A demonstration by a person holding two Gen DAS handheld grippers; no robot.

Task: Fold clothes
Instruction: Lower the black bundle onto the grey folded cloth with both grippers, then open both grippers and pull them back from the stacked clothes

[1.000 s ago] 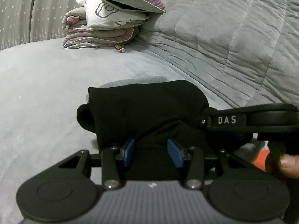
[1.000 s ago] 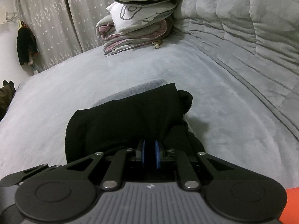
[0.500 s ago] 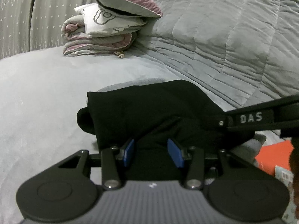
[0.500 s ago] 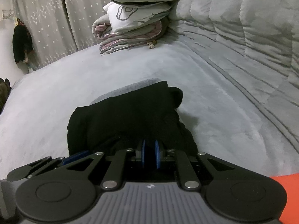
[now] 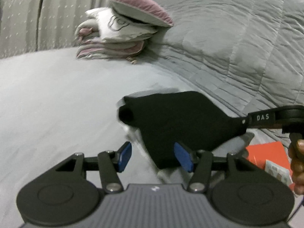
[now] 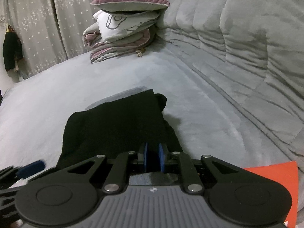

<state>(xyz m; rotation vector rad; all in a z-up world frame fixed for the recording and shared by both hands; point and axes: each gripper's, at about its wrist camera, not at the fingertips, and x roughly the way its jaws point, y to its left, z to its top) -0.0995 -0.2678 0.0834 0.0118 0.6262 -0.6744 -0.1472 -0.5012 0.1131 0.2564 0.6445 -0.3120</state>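
Note:
A folded black garment [image 5: 180, 117] lies on the grey bed, on top of a folded grey piece whose edge [image 6: 123, 95] shows behind it. My right gripper [image 6: 153, 156] is shut on the garment's near edge, with black cloth between its blue pads. The left wrist view shows that tool's side, marked DAS [image 5: 266, 117], held by a hand [image 5: 298, 163]. My left gripper [image 5: 153, 157] stands open at the garment's left near corner; the cloth touches only its right pad [image 5: 183, 159]. One of its blue fingers [image 6: 32, 167] shows blurred at the lower left of the right wrist view.
A stack of folded bedding [image 6: 121, 39] topped by a mauve pillow [image 6: 131, 0] sits at the far end. A quilted grey cover [image 6: 247, 38] rises along the right. An orange box [image 6: 275, 178] lies near right. Starred curtains [image 6: 38, 22] hang behind.
My left gripper has opened wider and slid left, so the black cloth no longer fills its gap. The right gripper stays shut on the garment.

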